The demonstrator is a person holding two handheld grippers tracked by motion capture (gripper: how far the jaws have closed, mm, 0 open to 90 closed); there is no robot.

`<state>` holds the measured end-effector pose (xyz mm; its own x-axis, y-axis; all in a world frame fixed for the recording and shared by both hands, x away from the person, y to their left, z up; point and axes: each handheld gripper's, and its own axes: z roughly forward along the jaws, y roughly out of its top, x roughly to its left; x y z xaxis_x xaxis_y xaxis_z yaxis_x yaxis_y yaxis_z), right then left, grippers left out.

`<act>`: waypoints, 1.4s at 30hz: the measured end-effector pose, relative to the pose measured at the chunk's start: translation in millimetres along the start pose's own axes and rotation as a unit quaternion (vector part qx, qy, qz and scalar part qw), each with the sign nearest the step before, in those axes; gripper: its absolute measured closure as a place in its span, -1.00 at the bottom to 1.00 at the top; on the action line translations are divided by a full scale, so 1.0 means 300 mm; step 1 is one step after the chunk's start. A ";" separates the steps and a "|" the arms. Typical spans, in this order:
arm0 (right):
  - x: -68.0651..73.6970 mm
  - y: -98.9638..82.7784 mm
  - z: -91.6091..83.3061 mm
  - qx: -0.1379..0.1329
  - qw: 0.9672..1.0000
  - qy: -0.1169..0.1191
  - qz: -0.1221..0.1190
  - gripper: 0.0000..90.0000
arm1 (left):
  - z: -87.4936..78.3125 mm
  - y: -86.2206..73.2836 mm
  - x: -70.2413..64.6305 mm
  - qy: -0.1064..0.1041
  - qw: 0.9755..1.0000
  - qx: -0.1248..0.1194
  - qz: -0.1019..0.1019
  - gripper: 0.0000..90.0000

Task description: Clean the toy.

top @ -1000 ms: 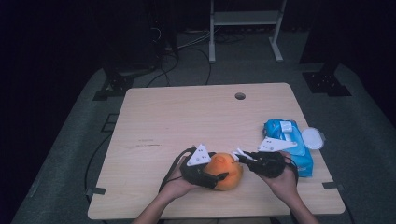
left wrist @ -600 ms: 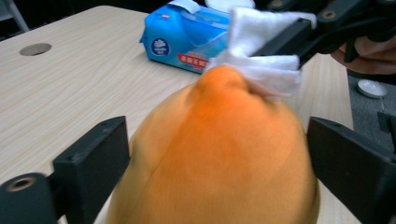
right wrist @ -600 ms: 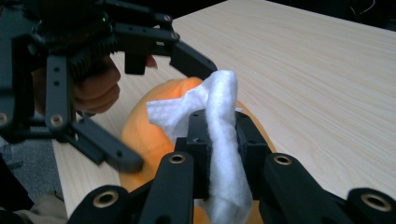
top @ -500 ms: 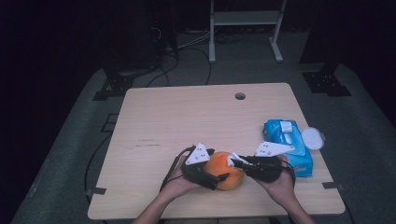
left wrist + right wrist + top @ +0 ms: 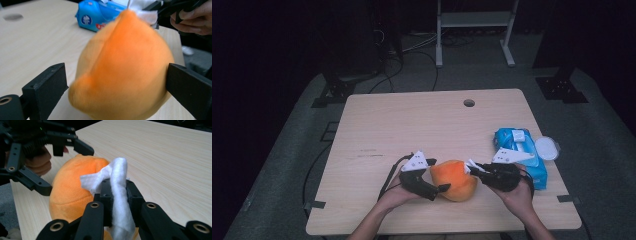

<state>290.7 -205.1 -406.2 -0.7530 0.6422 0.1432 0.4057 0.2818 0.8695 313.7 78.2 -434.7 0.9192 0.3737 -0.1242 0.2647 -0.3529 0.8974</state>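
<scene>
Pinched between the right gripper's (image 5: 117, 202) jaws is a folded white wet wipe (image 5: 117, 195), its loose corner lying against the top of the orange plush toy (image 5: 72, 190). That toy sits on the wooden table (image 5: 422, 125) near the front edge, between the two hands. The left gripper (image 5: 115, 82) brackets it with jaws that have just been opening; they now stand wide on either side, one pad at the plush's flank, though the blur makes it hard to say whether it presses at all.

To wipe well, the left jaws probably need to settle back on the toy's sides — otherwise the soft, light body is likely to slide or roll under the wipe. Short strokes with the wipe's flat fold, not the jaw tips, should clean without snagging the pile.

Beyond the right hand lies a blue wet-wipe pack (image 5: 519, 150), its top flap seemingly up and white tissue showing — apparently partly full. Touching its far side is a round white lid (image 5: 547, 148).
</scene>
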 end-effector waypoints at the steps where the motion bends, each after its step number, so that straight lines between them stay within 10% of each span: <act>1: 0.000 -0.001 0.000 0.000 1.000 0.000 0.001 0.74 | 0.006 -0.002 -0.003 -0.002 1.000 -0.002 0.000 -0.91; 8: -0.016 -0.004 -0.010 0.002 1.000 -0.009 0.004 0.73 | 0.007 -0.005 -0.025 -0.034 0.999 -0.003 0.027 -0.77; 14: -0.019 -0.004 -0.013 0.000 1.000 -0.012 0.009 0.74 | 0.046 -0.019 -0.024 -0.024 0.999 0.022 -0.005 -0.87; 17: -0.011 0.004 -0.022 -0.012 1.000 -0.015 0.005 0.76 | 0.012 0.025 -0.048 -0.013 1.000 0.025 0.014 -0.54; 23: -0.018 0.008 -0.024 -0.023 0.999 0.001 0.025 0.76 | -0.029 0.064 -0.071 0.017 0.998 0.035 0.041 -0.49; 35: 0.062 0.032 0.001 -0.028 1.000 0.001 -0.011 0.76 | 0.003 0.033 -0.032 0.043 0.998 0.024 -0.040 -0.51; 42: 0.085 0.036 0.007 -0.023 0.999 -0.008 -0.040 0.76 | 0.010 0.031 -0.043 0.049 0.998 0.022 -0.038 -0.52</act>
<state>276.9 -184.0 -394.2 -0.7732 0.6307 0.0658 0.3205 0.2992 0.8987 305.3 67.5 -426.1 0.8637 0.4819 -0.1476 0.3475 -0.3574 0.8669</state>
